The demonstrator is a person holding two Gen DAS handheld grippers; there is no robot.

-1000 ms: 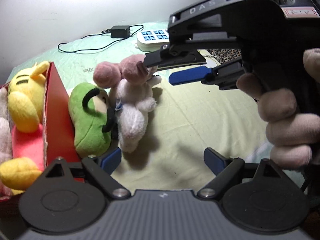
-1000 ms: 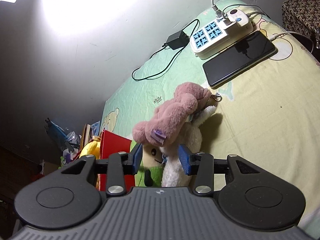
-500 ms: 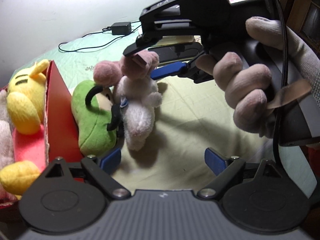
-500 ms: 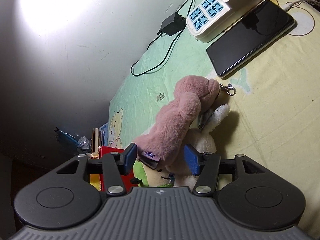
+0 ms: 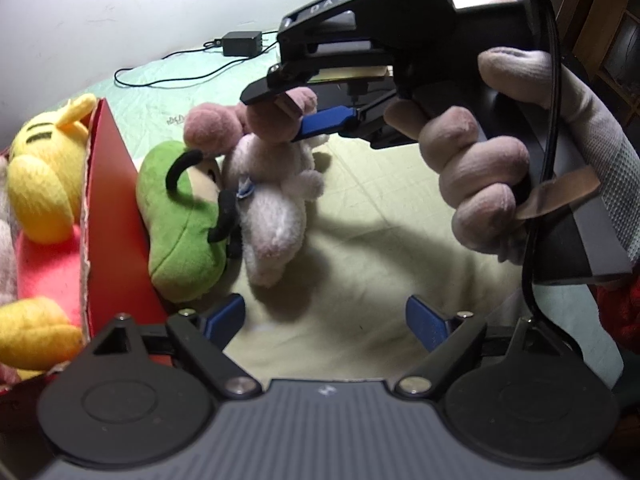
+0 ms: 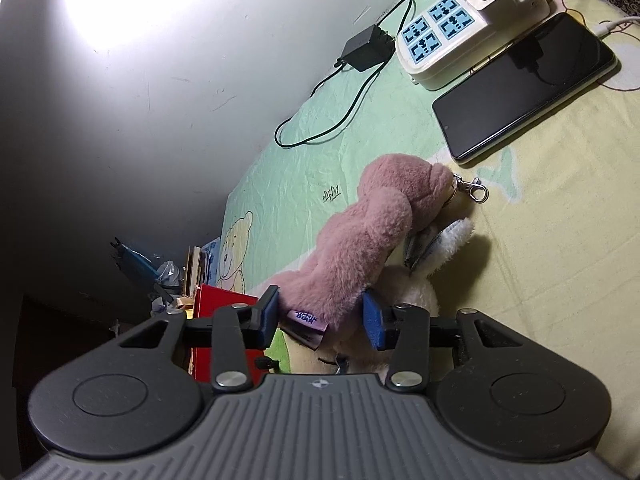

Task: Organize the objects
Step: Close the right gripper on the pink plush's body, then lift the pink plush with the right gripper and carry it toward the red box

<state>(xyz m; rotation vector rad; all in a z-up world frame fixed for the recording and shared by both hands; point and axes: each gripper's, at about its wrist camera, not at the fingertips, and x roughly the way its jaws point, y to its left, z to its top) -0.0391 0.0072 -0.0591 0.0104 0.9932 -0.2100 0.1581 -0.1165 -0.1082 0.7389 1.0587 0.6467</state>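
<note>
A pink plush toy [image 6: 372, 224] lies across a white plush toy [image 6: 444, 240] on the bed sheet. My right gripper [image 6: 320, 314] is closing, and both blue pads press the pink toy's near end, by its purple tag. From the left wrist view, the right gripper [image 5: 280, 116] comes in from the right in a gloved hand [image 5: 480, 184]. The pink toy [image 5: 212, 128] and the white one [image 5: 272, 216] lean on a green plush [image 5: 180, 220] beside a red box [image 5: 108, 208]. My left gripper [image 5: 324, 316] hangs over bare sheet, its jaws closing on nothing.
A yellow plush [image 5: 44, 184] sits inside the red box at the left. At the far end of the bed lie a white power strip [image 6: 468, 28], a black phone [image 6: 524, 84] and a black adapter [image 6: 364, 48] with its cable. A wall borders the bed.
The right gripper came lower and nearer along the pink toy. Its jaws widened, then narrowed onto the toy's near end. The left gripper's view is the same.
</note>
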